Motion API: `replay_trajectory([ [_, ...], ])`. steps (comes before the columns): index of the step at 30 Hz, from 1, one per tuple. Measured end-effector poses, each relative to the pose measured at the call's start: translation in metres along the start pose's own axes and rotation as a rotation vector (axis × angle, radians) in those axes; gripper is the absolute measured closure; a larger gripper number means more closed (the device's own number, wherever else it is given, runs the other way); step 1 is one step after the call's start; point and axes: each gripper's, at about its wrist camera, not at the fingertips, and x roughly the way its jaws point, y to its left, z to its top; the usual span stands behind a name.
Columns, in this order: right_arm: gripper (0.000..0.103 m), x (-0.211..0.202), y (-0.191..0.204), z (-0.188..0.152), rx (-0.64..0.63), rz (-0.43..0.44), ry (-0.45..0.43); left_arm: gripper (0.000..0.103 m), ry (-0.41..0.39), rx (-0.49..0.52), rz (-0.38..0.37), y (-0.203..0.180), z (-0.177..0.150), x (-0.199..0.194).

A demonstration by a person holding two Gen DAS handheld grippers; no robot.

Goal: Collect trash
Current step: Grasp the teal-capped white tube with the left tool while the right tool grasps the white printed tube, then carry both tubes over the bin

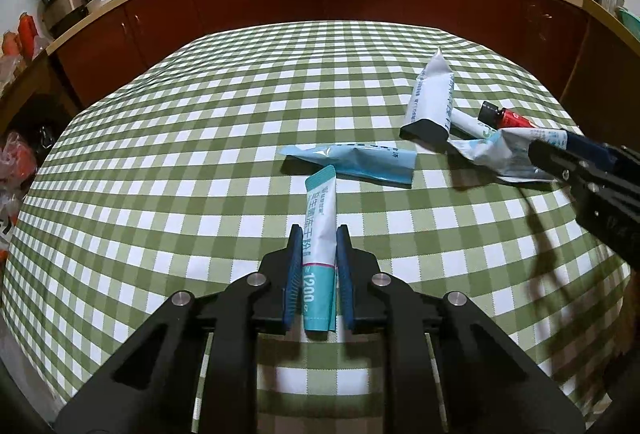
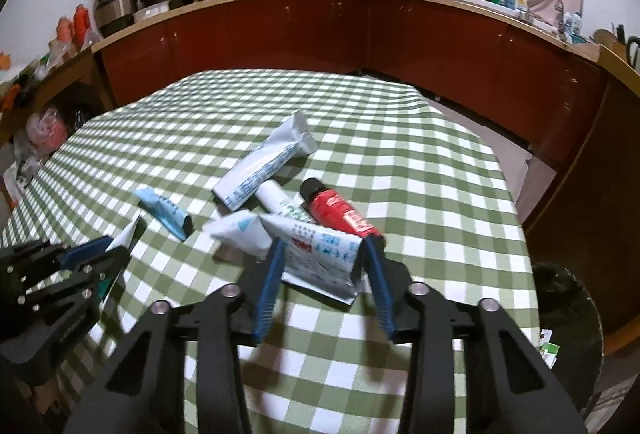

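Left claw [image 1: 319, 250] is clamped on a teal-and-white sachet [image 1: 318, 230], both blue pads pressed to its sides; the sachet points forward over the checked table [image 1: 160, 154]. Right claw [image 2: 326, 250] straddles a crumpled white wrapper [image 2: 320, 254]; the pads stand at the wrapper's edges, but a firm grip cannot be confirmed. Remaining trash lies on the table: a light-blue packet [image 1: 360, 160] just beyond the sachet, a white pouch [image 1: 430, 102], a white tube [image 2: 276, 200] and a red tube [image 2: 340, 212] clustered beside the wrapper. A dark bin [image 2: 568, 314] stands beyond the table's right edge.
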Motion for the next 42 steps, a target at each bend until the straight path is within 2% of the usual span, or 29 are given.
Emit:
replay_trajectory([
  [1,0.075,0.0,0.002,-0.001,-0.009,0.001,0.005,0.086,0.0,0.0,0.0,0.0,0.0,0.0],
  [3,0.079,0.0,0.005,-0.003,-0.02,0.001,0.011,0.086,0.0,0.0,-0.001,0.001,0.0,0.0],
  [5,0.09,-0.001,0.007,-0.004,-0.026,0.004,0.014,0.086,0.001,-0.001,-0.001,0.001,0.001,0.0],
  [10,0.099,-0.007,0.01,-0.008,-0.046,0.01,0.01,0.086,0.0,-0.001,0.0,0.0,0.002,-0.001],
  [27,0.101,-0.048,0.001,-0.022,0.015,0.017,-0.063,0.086,-0.059,0.011,-0.019,-0.008,-0.003,-0.032],
  [42,0.101,-0.074,-0.04,-0.041,0.099,-0.037,-0.114,0.086,-0.086,0.06,-0.045,-0.048,-0.003,-0.049],
])
